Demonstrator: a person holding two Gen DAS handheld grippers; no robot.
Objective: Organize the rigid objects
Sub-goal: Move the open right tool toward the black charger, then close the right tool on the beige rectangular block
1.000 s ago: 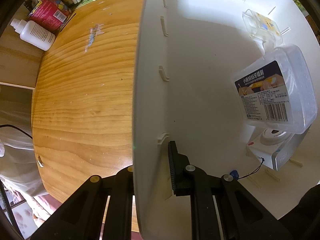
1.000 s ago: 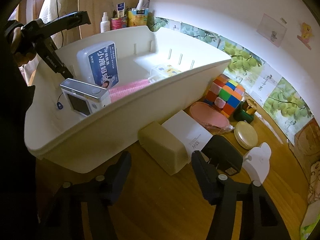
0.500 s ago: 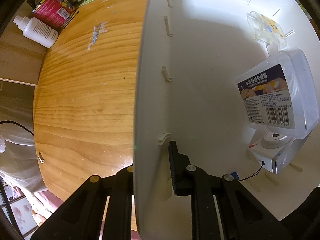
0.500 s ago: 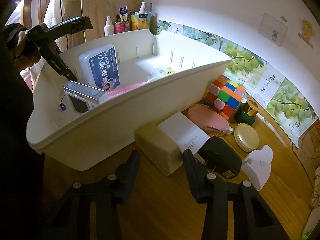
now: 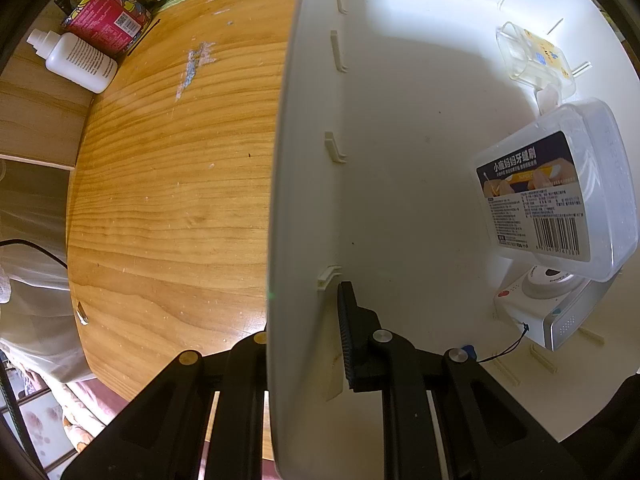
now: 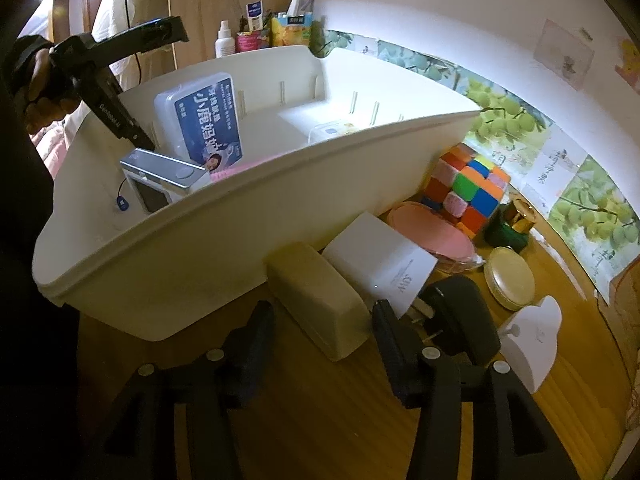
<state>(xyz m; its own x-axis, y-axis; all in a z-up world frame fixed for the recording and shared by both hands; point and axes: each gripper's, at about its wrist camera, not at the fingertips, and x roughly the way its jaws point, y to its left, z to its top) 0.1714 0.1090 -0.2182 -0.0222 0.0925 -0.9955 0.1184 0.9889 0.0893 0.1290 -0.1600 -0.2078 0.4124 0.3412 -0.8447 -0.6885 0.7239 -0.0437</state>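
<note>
Two tongs busy: left tongs (image 5: 304, 344) clamp white bin (image 5: 280, 200) wall, steadying it; right tongs (image 6: 320, 320) opening, empty, straddling beige box (image 6: 320, 300) on desk (image 6: 320, 420), likely next pick.

Black hand-held gripper (image 6: 320, 334), silver screws; sleeve (image 6: 24, 50) apparently dark.

Bin (image 6: 224, 248): on the table (image 6: 340, 420).
In bin: labelled box (image 6: 200, 120) leaning behind the small device (image 6: 160, 184).
Right of bin: block (image 6: 320, 300), card (image 6: 380, 264), cube (image 6: 468, 188).
Behind bin: bottle (image 5: 76, 60).
</note>
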